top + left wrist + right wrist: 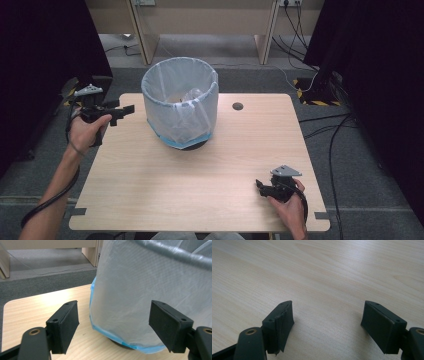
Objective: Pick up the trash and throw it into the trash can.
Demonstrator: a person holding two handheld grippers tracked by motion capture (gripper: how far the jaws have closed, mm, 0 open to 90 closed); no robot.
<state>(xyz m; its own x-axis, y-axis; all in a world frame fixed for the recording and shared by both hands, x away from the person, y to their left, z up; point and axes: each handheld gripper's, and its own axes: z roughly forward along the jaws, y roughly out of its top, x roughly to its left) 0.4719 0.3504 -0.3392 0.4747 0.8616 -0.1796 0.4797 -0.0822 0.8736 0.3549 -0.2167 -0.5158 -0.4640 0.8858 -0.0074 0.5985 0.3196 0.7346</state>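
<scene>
- As I watch from the high view, the left gripper (122, 112) hangs level at the table's left edge, its tips aimed at the waste bin (180, 102) and just short of the bin's side.
- I see the bin standing on the far middle of the wooden table (200, 175), lined with a thin white bag whose blue hem shows at the base, where a dark foot peeks out.
- Something pale and crumpled lies inside the bin; I cannot tell what it is.
- In the left gripper view, the left gripper (113, 325) has its 2 jaws spread wide, with nothing between them; the bag's wall (140, 302) rises close ahead, apart from both pads.
- At the near right corner I see the right gripper (260, 186) low over the tabletop in the person's hand, pointing left.
- In the right gripper view, the right gripper (327, 322) also stands wide apart and empty, bare wood grain (324, 277) beneath it.
- 1 small dark round hole (238, 106) sits in the table just right of the bin.
</scene>
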